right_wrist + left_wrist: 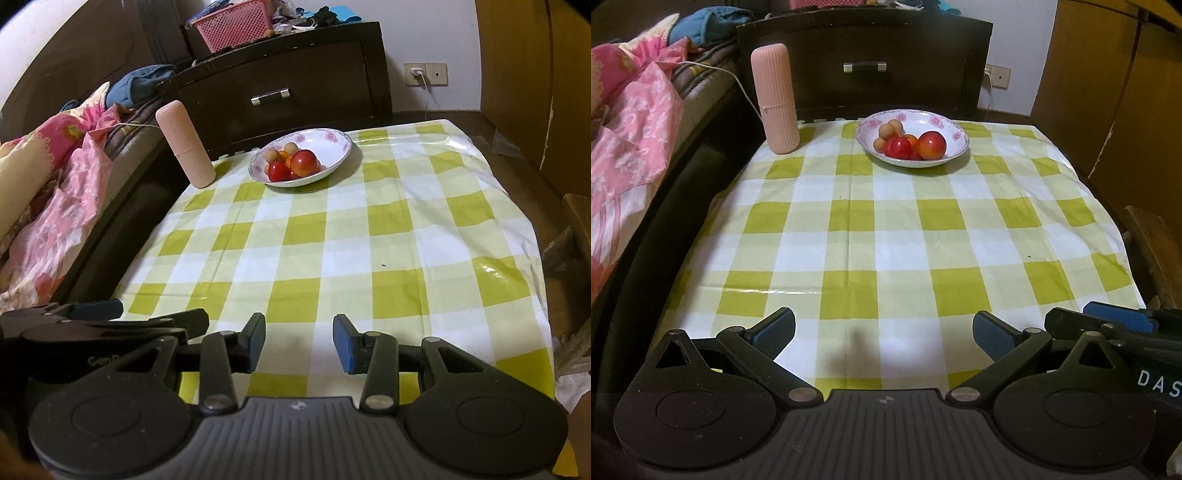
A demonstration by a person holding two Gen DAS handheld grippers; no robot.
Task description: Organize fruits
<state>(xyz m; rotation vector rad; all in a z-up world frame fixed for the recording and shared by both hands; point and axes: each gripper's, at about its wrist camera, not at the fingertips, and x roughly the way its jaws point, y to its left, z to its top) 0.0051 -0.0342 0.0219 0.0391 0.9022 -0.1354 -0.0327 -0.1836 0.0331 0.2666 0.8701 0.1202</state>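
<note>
Left wrist view looks down a counter (886, 236) draped in a glossy, creased cloth of yellow-green and white checks. At its far edge sits a shallow white bowl (955, 142) with pink flowers round the rim, holding smooth round fruits (931, 145): glossy red ones and small tan ones. Beside it stands a ribbed pink cylinder (774, 98), upright. Left tool (884, 334), matte black with blue textured pads, has its fingers wide apart over bare cloth. Right tool (299, 341) stands narrower, its fingers apart, nothing between them.
</note>
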